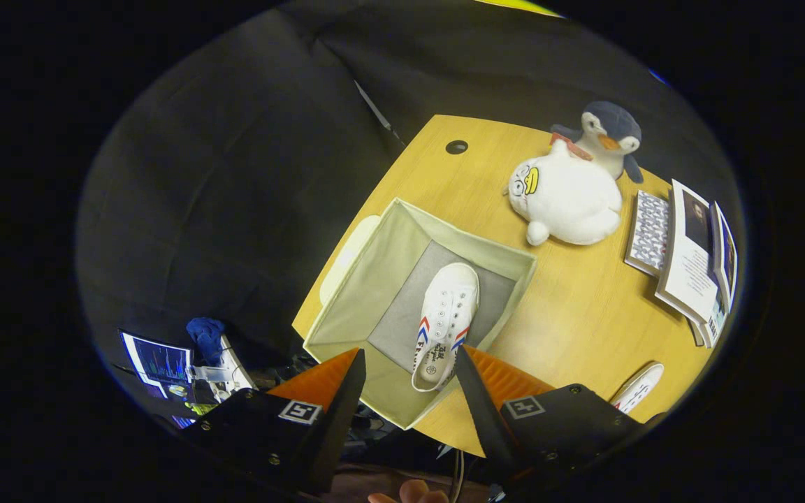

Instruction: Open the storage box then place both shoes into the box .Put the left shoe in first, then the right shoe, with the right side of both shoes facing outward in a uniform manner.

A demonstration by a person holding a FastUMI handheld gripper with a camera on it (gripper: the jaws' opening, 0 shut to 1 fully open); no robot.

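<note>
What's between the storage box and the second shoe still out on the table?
In the gripper view, only bare table lies between the storage box, which holds one shoe, and the second shoe. The gripper hangs open above the box.

second shoe (639, 386) half hidden behind the tool (408, 363), lid (348, 257) mostly behind box (346, 307)

A recording booth: black cloth wall (235, 161) behind a wooden desk (584, 314); a lit monitor (158, 363) sits below the desk.
</note>
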